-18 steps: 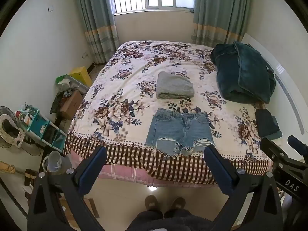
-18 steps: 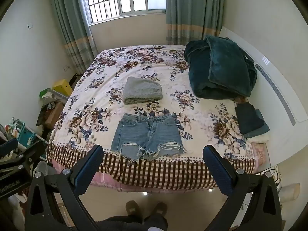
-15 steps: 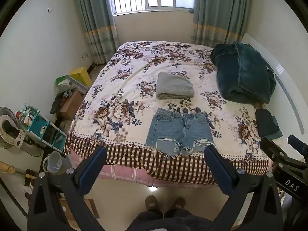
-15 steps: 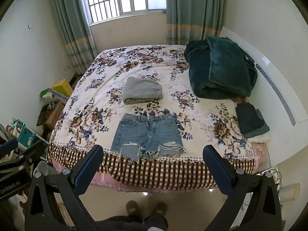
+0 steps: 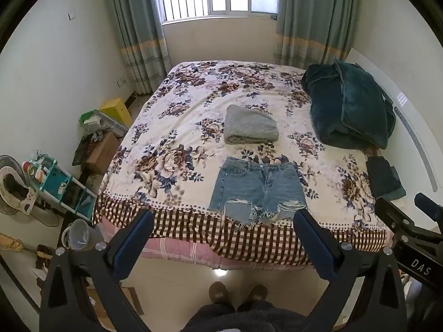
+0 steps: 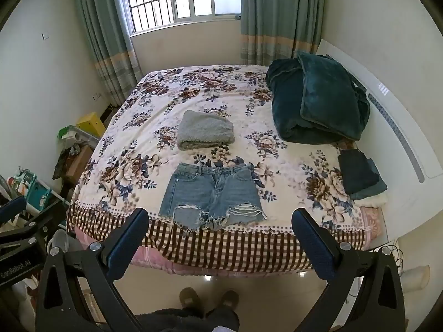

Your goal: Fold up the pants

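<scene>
A pair of frayed blue denim shorts [image 5: 257, 191] lies flat near the front edge of the floral bed [image 5: 177, 127], waistband away from me. It also shows in the right wrist view [image 6: 211, 193]. My left gripper [image 5: 223, 227] is open and empty, held in the air well before the bed's edge, above the floor. My right gripper [image 6: 218, 225] is open and empty at about the same height and distance. Neither touches the shorts.
A folded grey towel [image 5: 249, 126] lies behind the shorts. A dark teal blanket [image 5: 351, 108] is piled at the right. Folded dark clothes [image 5: 383, 177] lie by the white headboard [image 6: 398, 127]. Boxes and a teal shelf [image 5: 58, 185] stand on the floor at left. My feet [image 5: 238, 294] are below.
</scene>
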Action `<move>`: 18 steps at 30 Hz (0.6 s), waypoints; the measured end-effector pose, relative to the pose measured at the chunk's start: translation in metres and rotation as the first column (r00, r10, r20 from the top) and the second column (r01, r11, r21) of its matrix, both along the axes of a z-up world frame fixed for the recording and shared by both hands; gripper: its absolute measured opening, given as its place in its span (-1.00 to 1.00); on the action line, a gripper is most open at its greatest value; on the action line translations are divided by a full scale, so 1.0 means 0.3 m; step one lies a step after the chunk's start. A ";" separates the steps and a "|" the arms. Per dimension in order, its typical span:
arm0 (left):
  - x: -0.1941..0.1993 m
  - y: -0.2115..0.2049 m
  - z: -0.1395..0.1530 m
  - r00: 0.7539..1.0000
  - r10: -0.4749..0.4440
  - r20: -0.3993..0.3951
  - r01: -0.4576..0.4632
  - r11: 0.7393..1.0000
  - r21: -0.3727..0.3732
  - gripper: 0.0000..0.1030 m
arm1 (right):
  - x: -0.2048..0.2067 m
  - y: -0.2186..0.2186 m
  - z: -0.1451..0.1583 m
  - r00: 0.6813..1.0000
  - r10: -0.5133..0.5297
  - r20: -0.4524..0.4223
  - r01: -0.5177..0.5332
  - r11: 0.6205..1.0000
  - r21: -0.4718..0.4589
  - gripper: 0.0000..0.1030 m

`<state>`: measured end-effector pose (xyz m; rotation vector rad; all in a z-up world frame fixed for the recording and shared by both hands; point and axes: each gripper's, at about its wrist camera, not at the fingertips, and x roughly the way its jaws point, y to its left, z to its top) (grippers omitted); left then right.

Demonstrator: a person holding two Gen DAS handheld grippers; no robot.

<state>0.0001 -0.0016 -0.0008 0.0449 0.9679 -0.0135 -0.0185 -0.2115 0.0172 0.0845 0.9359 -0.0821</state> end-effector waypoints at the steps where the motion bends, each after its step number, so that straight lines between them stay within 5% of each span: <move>1: 0.000 0.001 -0.001 1.000 -0.001 -0.004 0.001 1.000 -0.003 0.99 | -0.002 0.001 0.000 1.000 -0.001 -0.001 0.001 1.000 -0.001 1.00; 18: 0.024 -0.005 0.037 1.000 -0.002 0.001 0.002 1.000 -0.001 0.99 | -0.011 -0.007 0.018 1.000 0.012 -0.007 -0.012 1.000 0.002 1.00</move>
